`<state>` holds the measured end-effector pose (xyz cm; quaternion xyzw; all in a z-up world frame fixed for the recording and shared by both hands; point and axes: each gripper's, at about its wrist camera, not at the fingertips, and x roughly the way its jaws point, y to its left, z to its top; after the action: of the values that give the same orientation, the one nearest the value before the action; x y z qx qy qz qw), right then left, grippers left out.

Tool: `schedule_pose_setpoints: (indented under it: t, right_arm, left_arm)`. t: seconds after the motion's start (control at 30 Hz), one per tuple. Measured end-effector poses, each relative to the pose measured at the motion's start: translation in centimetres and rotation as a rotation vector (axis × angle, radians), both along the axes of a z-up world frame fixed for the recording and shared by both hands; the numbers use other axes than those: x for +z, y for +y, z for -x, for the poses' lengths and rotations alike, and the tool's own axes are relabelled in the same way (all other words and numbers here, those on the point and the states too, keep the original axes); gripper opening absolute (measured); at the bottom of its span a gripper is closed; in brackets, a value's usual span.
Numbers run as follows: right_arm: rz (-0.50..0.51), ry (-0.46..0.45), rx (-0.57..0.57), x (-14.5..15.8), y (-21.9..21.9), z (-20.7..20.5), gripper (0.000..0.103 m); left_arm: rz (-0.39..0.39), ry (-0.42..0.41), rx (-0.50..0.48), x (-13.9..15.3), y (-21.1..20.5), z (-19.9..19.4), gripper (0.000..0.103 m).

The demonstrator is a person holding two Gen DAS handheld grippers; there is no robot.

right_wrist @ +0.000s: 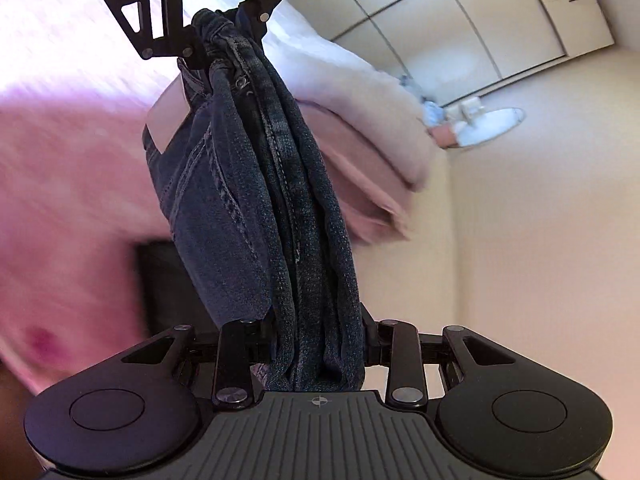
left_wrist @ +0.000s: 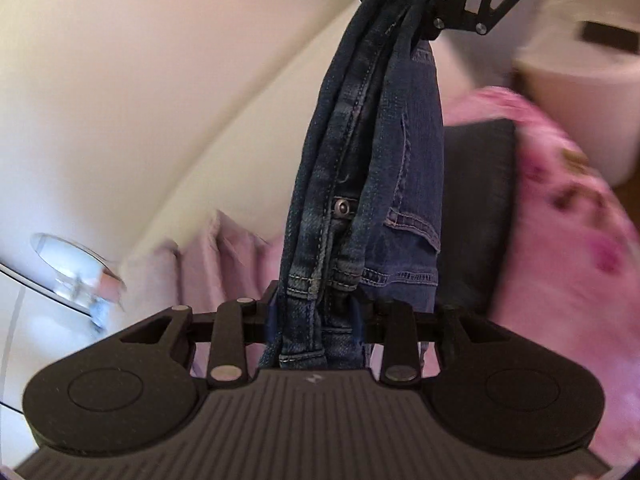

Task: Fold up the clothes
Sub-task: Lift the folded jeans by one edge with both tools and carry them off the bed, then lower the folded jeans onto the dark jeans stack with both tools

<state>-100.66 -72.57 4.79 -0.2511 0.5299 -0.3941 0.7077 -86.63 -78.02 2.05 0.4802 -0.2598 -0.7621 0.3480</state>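
Jeans [left_wrist: 360, 184] bunched, stretched taut in air between both grippers; left gripper [left_wrist: 316, 320] clamped on near end, right gripper [right_wrist: 316, 344] clamped on other end; pink bedding [left_wrist: 560, 240] blurred behind.

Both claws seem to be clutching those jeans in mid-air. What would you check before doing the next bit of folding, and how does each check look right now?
1. Left gripper clamped on the jeans: ok.
2. Right gripper clamped on the jeans: ok.
3. Jeans stretched between the two grippers, not sagging: ok.
4. Fabric lying flat: not ok, it is bunched into a rope.
5. Trouser legs hanging free: cannot tell, out of view.
6. Pink bedspread clear for laying down: cannot tell, blurred.
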Motion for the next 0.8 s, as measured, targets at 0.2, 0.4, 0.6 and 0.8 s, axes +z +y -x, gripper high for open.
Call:
schedule_pose_setpoints:
  t: [0.2, 0.4, 0.6, 0.8]
  right_arm:
    - [0.025, 0.015, -0.031, -8.8, -7.2, 7.5, 0.034]
    - [-0.198, 0.072, -0.05, -21.1, -6.9, 10.3, 0.036]
    - [-0.193, 0.019, -0.076, -20.8, -5.2, 11.5, 0.039]
    - [-0.229, -0.014, -0.105, -20.8, -4.0, 12.1, 0.037]
  left_arm:
    - [-0.021, -0.042, -0.024, -11.2, -5.6, 7.5, 0.031]
    - [-0.155, -0.164, -0.057, -22.9, -3.8, 10.0, 0.036]
    - [-0.135, -0.158, -0.082, -22.2, -4.1, 9.3, 0.043]
    - [-0.176, -0.131, -0.033, -20.6, -4.5, 10.4, 0.033]
